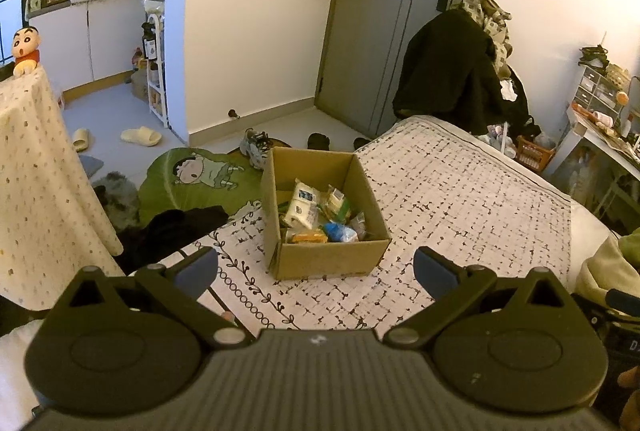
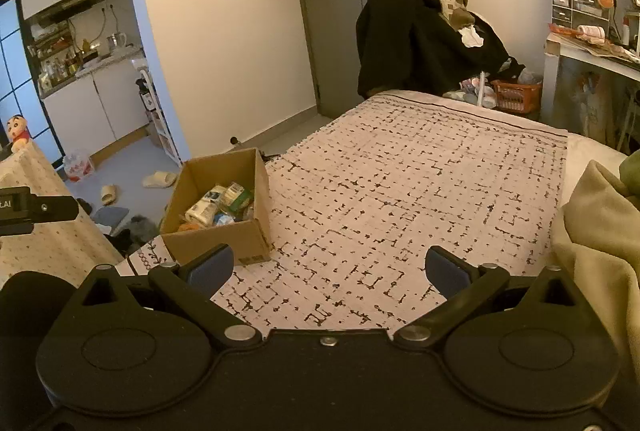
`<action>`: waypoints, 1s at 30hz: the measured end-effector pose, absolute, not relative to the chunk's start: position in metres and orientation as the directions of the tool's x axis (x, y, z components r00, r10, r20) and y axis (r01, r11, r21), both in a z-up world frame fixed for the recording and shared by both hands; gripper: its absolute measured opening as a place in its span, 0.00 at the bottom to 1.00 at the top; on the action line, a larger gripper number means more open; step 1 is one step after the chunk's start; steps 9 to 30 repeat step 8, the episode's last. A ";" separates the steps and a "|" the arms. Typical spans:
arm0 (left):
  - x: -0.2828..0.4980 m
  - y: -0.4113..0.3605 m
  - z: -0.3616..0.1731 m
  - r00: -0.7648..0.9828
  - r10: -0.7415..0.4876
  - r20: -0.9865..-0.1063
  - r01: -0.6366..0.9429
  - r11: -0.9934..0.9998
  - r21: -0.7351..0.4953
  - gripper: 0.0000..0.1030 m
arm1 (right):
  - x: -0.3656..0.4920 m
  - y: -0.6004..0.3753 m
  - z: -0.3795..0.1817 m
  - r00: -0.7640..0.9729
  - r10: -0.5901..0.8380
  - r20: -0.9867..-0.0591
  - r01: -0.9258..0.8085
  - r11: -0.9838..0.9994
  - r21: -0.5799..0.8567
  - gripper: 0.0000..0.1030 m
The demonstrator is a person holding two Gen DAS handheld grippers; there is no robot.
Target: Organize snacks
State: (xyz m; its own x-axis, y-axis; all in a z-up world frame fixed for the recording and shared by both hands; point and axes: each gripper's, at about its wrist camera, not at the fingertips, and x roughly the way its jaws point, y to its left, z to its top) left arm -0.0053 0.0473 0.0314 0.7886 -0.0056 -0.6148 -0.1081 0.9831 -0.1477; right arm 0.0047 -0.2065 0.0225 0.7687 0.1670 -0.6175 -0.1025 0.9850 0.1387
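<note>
At the left edge of the bed [image 2: 400,191], toward its near corner, sits an open cardboard box [image 1: 332,257] holding the snack packets [image 1: 316,215]: white wrapped packs, a green one, a blue one, an orange one, heaped loosely. Box is upright, flaps open, resting on the patterned blanket [image 1: 460,199].

Left gripper [image 1: 316,269]: fingers spread wide, nothing between them, hovering just short of the box's near wall. The box lies dead ahead of it, centred between the fingertips.

Right gripper [image 2: 329,269]: fingers likewise spread, empty, over bare blanket. From here the box [image 2: 218,207] lies ahead and well to the left.

Judgement: left hand is the nearer and better lined up; reaching in means going forward and down over the near wall. The white pack's long axis runs roughly away from the gripper, so the jaws would close across its width.
</note>
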 end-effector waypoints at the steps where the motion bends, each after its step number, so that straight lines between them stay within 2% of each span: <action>1: -0.005 0.047 0.031 0.788 0.000 -0.616 -0.113 0.983 -0.144 1.00 | 0.005 -0.206 0.022 0.769 0.164 -0.618 -0.104 0.986 0.132 1.00; 8: -0.004 0.051 0.029 0.785 0.013 -0.619 -0.128 0.982 -0.141 1.00 | 0.005 -0.204 0.018 0.769 0.142 -0.623 -0.109 0.990 0.092 1.00; 30: -0.004 0.051 0.029 0.785 0.013 -0.619 -0.128 0.982 -0.141 1.00 | 0.005 -0.204 0.018 0.769 0.142 -0.623 -0.109 0.990 0.092 1.00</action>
